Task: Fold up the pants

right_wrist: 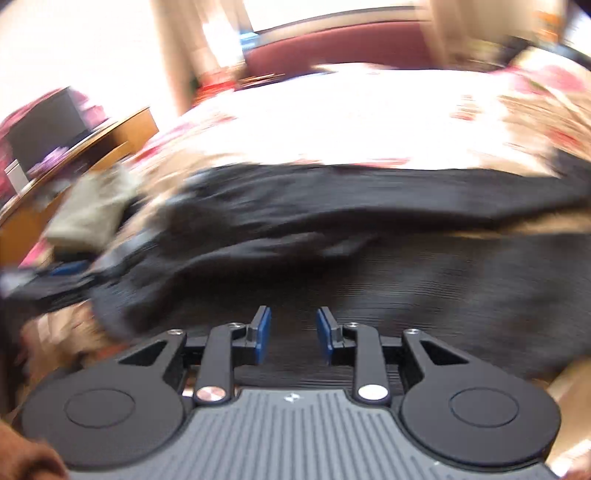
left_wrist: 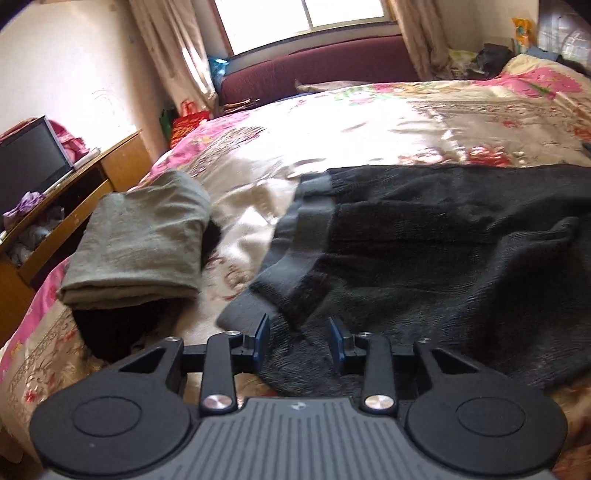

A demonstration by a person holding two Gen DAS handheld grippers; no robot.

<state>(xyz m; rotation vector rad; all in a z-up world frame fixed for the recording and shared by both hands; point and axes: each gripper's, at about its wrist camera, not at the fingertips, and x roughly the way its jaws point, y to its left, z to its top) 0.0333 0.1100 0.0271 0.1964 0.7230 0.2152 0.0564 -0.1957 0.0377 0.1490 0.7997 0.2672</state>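
From the left wrist camera, the left gripper [left_wrist: 299,338] hangs over the near edge of the dark knit pants [left_wrist: 424,251], its two blue-padded fingers [left_wrist: 263,338] spread apart with nothing pinched between them; dark fabric shows through the gap, lying below the pads rather than pressed by them. The pants stretch ahead of the fingers and off to their right, with the grey waistband [left_wrist: 303,229] just ahead and slightly left of the fingertips. Well to the left of the fingers lies a folded grey-green garment [left_wrist: 140,243] on top of something black. All of this rests on a floral bedspread [left_wrist: 369,118]. Far ahead is a dark red sofa [left_wrist: 317,70] under a window [left_wrist: 303,18], and far left a wooden desk [left_wrist: 122,162] with a monitor [left_wrist: 29,155]. The right wrist view is heavily blurred. The right gripper [right_wrist: 294,334] also has its fingers [right_wrist: 263,334] spread, with nothing clamped; ribbed dark fabric of the pants lies directly beneath and ahead of them, reaching to both sides. The folded garment appears far left, smeared.
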